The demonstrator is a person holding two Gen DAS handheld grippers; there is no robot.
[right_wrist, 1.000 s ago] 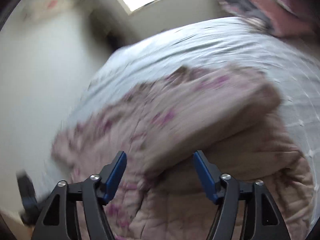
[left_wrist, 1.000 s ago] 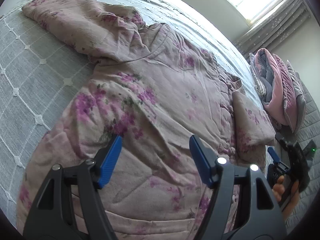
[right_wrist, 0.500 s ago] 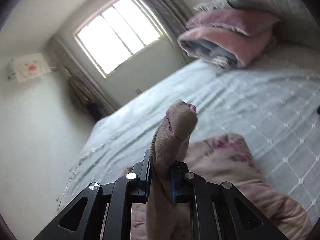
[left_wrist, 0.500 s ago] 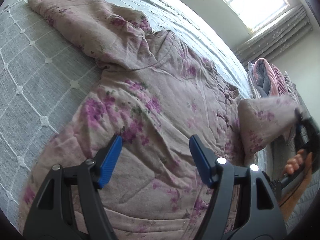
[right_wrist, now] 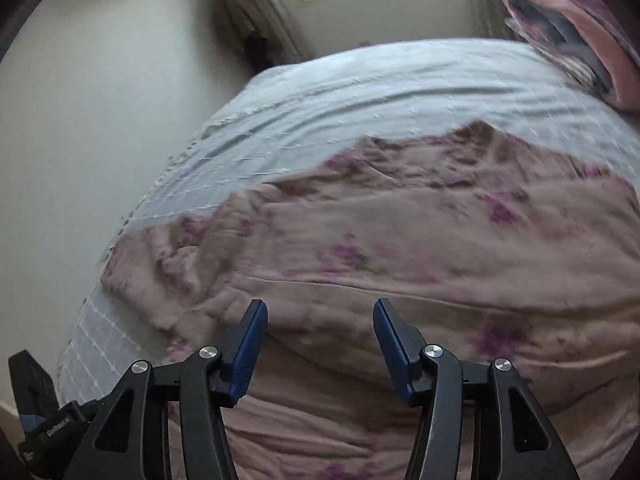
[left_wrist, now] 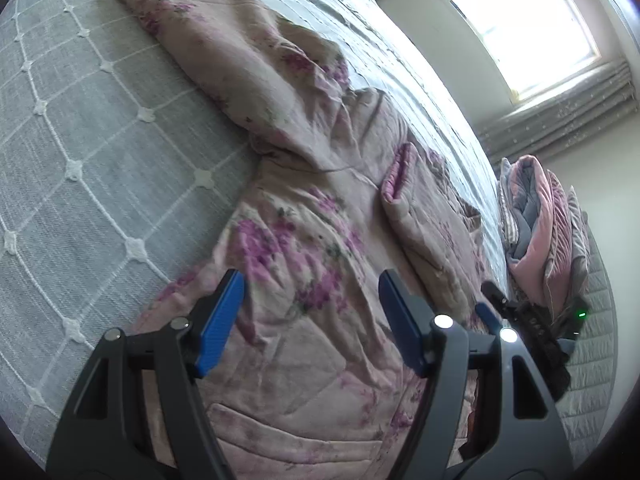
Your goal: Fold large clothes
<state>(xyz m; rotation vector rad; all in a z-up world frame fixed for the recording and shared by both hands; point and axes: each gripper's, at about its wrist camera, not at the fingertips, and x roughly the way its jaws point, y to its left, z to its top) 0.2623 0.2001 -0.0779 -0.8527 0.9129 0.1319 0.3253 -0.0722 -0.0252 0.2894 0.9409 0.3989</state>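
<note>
Left gripper (left_wrist: 310, 312): jaws wide apart, nothing between the blue pads, poised above the near part of the floral quilted garment (left_wrist: 304, 216). Whether the pads touch the cloth cannot be told; the black frame hides the fabric directly beneath it. Right gripper (right_wrist: 320, 332): jaws have just been opening, now parted to a middling gap with no cloth pinched between them, garment lying beyond the tips. Right wrist view is motion-blurred, so seams and print read only as smears. The garment lies spread over the grey diamond-stitched bedspread (left_wrist: 92, 152); one sleeve (left_wrist: 224, 48) runs out toward the far upper left, its cuff cut off by the lens edge. The other sleeve (left_wrist: 420, 216) is folded inward across the body, pink cuff lining showing at its open end. The garment's near hem is hidden behind both gripper frames. In the left wrist view the right gripper shows only partly at the right edge, dark body with a green light, the hand on it not visible. Past the garment, a stack of folded pink and grey bedding (left_wrist: 540, 232) sits at the head of the bed, partly cut off. Window (left_wrist: 516, 24) overexposed, no detail through the glass.
</note>
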